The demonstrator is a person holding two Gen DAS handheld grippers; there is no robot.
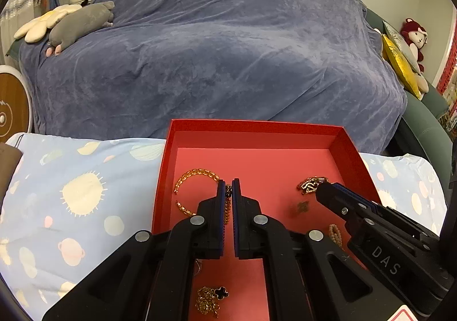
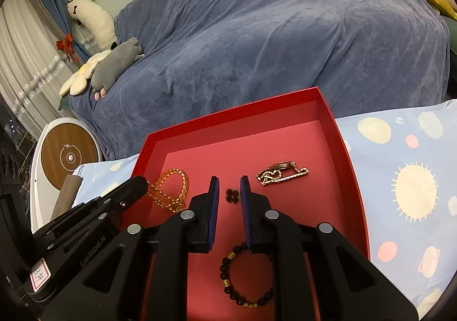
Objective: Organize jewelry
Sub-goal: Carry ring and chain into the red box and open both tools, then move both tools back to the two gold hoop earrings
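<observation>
A red tray lies on the bed. My left gripper is nearly shut on a gold chain with a dark charm, over the tray's left part beside a gold beaded bracelet. My right gripper is open over the tray floor, with a small dark clover charm between its fingers; it also shows in the left wrist view. A gold link bracelet lies to the right. A black bead bracelet lies under the right gripper. A clover necklace lies near me.
The tray sits on a light blue planet-print sheet. Behind it is a sofa under a blue blanket with plush toys. A round wooden-topped device stands at the left. A pearl piece lies by the right gripper.
</observation>
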